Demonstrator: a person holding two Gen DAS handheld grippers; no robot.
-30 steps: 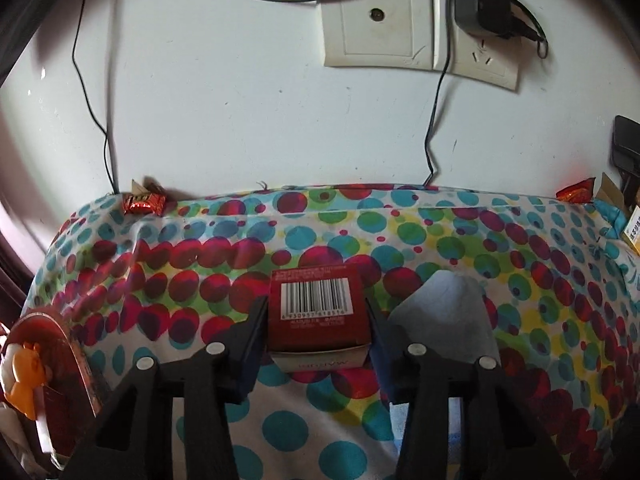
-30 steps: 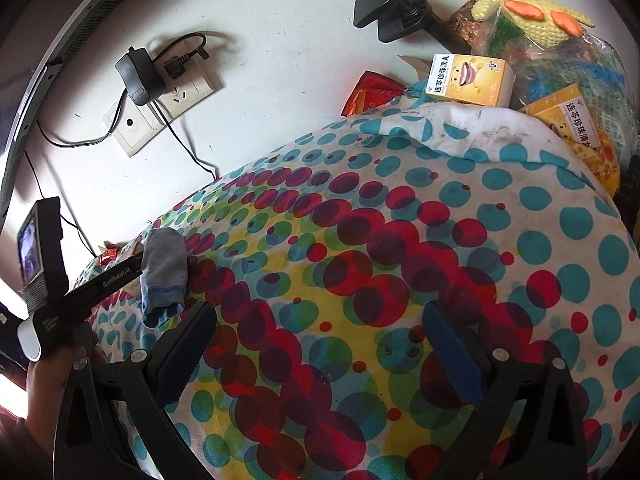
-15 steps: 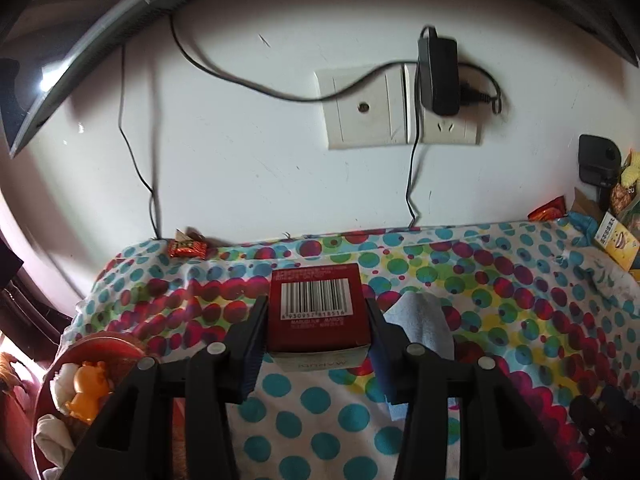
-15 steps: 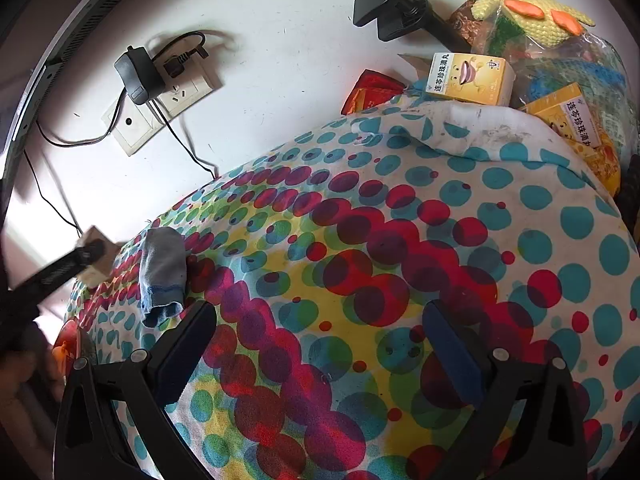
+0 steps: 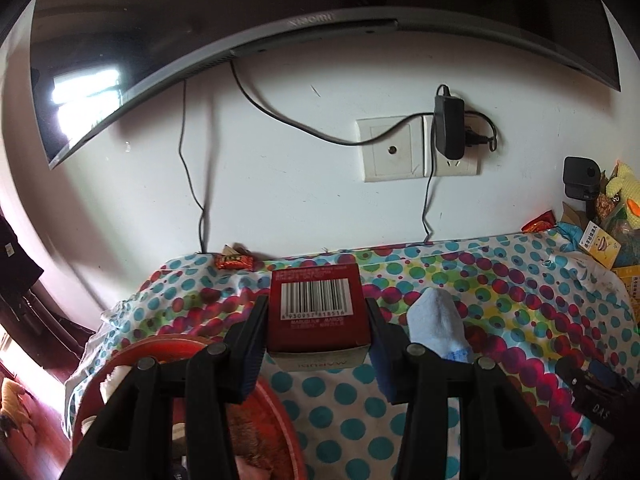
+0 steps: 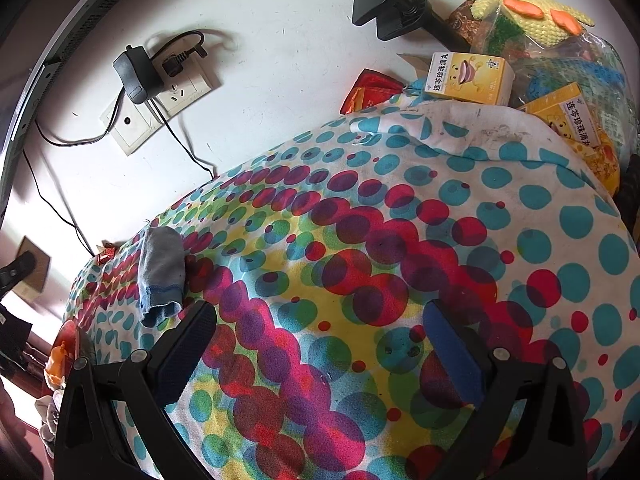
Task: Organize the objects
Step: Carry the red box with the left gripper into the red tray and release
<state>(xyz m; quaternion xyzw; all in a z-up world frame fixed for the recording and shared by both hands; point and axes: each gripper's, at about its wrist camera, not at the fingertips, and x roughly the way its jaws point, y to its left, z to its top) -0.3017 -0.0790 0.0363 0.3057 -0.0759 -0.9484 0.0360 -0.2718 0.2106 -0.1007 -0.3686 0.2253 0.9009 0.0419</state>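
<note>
1. My left gripper (image 5: 316,330) still pinches the dark red cardboard box with the white barcode label (image 5: 316,308), but it has risen and pulled back since a second ago — the grey-framed monitor (image 5: 280,28) on the wall now fills the top of its view.
2. A round red basket (image 5: 276,412) now shows under the left fingers.
3. My right gripper (image 6: 320,356) has not moved; its jaws stand spread over bare cloth, holding nothing.
4. The pale blue sock (image 6: 160,276) lies flat on the polka-dot tablecloth (image 6: 360,240), right of the box.
5. Behind — a white wall with a socket plate (image 5: 388,148) and a black adapter (image 5: 450,128); yellow medicine boxes (image 6: 468,78) crowd the far right corner.
</note>
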